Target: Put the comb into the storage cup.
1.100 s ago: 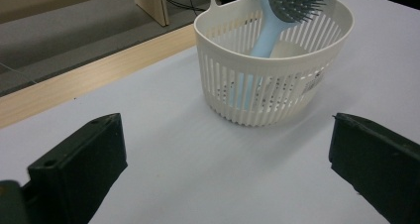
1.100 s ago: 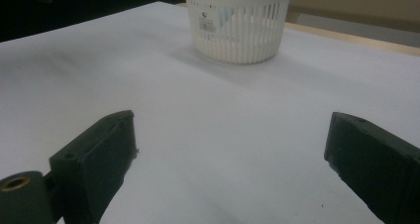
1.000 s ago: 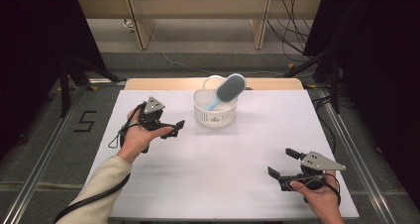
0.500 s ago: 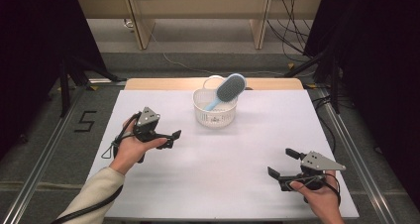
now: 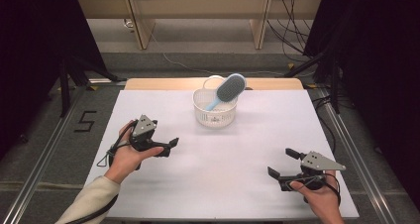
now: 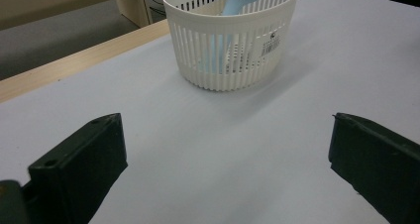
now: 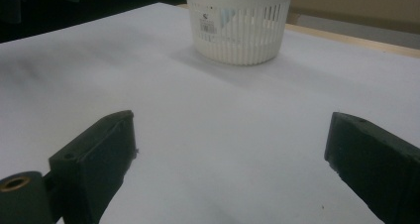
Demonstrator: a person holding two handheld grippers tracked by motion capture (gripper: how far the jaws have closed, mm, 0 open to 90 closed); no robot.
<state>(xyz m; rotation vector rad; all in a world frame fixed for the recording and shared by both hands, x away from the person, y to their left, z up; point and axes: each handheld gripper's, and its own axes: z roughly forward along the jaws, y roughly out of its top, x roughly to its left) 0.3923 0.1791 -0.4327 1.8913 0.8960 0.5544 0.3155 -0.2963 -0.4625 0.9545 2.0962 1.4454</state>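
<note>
Two pairs of black jaws stand wide apart, each with only bare table between them. The left gripper (image 5: 168,145), held in the person's left hand (image 5: 130,154), sits low over the left part of the white table top (image 5: 223,184), its jaws pointing toward the middle. The right gripper (image 5: 283,163), held in the right hand (image 5: 317,196), sits near the front right corner, also spread wide and holding nothing.

Ahead of both stands a white slatted plastic basket (image 5: 214,113), well apart from either gripper, toward the far middle of the table. A light blue hairbrush with a grey bristle pad (image 5: 231,88) leans in it, handle down inside and head sticking out over the far right rim. In the left gripper view the basket (image 6: 233,40) shows a small barcode label on its wall, and the brush handle (image 6: 228,16) shows through the slats. Nothing lies between the jaws and the basket. A pale wooden strip (image 5: 163,84) edges the table's far side.
</note>
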